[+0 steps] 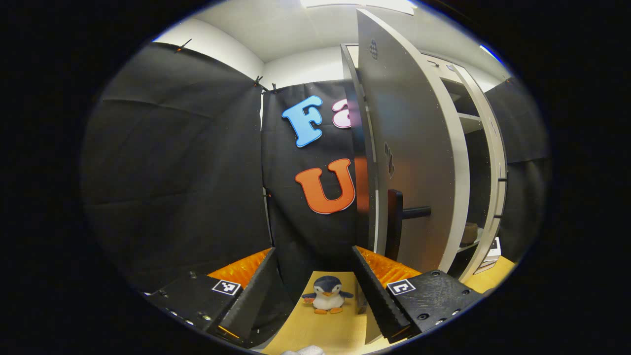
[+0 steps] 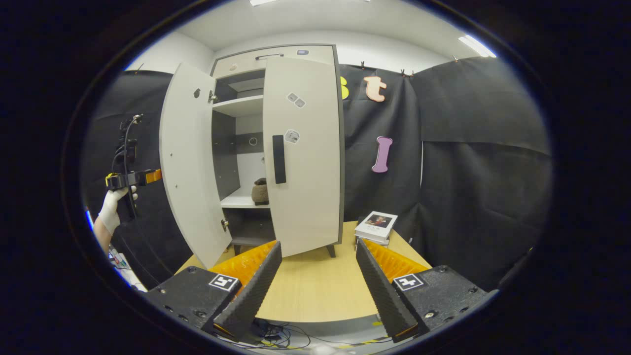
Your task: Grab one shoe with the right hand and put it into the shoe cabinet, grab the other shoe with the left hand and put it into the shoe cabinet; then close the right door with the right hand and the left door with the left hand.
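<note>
Shoe [image 2: 260,192] shelved inside the shoe cabinet [image 2: 246,106], right door [image 2: 301,153] shut, left door [image 2: 190,162] ajar beside the left gripper [image 2: 132,178]; both grippers' fingers spread, holding nothing.

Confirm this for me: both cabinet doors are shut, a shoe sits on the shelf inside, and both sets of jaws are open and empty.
Not quite. Only the right door is shut; the left door stands open, as the right gripper view shows. Through that gap a shoe sits on the shelf. The left gripper and right gripper both have open, empty jaws.
</note>
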A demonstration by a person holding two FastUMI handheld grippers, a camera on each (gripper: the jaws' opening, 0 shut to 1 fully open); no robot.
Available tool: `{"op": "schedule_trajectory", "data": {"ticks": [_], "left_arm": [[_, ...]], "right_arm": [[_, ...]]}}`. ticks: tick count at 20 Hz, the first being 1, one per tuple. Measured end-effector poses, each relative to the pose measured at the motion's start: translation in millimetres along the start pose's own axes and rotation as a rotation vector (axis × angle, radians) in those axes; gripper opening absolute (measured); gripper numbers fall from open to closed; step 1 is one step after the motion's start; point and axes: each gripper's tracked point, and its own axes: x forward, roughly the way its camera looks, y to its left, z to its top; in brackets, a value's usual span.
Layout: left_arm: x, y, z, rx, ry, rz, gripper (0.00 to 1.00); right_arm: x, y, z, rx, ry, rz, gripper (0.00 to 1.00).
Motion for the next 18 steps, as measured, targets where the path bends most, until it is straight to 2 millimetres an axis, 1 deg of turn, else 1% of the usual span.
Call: {"op": "schedule_trajectory", "data": {"ticks": [5,8,9,10,12,13,18], "left_arm": [[-5.1,-15.4,1.9,-0.012,-0.002,-0.001,0.89],[-9.9,-39.1,1.2,-0.023,-0.003,-0.037,0.89],[-10.3,-48.4,2.3,-0.013,-0.010,-0.047,0.94],[-10.3,-56.5,3.5,-0.005,-0.017,-0.057,0.90],[-10.7,-74.5,3.5,-0.017,-0.017,-0.086,0.90],[-10.2,-84.0,2.7,-0.029,-0.012,-0.102,0.90],[-5.8,-119.4,5.2,-0.005,-0.007,-0.146,0.90]], "right_arm": [[-1.1,-4.8,4.3,0.000,-0.009,0.006,0.99],[-2.0,-11.8,5.4,0.001,-0.012,0.003,0.99],[-1.4,-14.6,4.8,-0.001,-0.009,0.001,0.99],[-1.3,-17.0,3.9,-0.001,-0.007,-0.001,0.99],[0.0,-21.7,4.5,0.003,-0.004,-0.001,0.99],[1.8,-10.8,-0.5,0.004,-0.002,-0.001,0.99],[2.4,-16.5,8.1,-0.011,-0.014,0.006,0.99]]}}
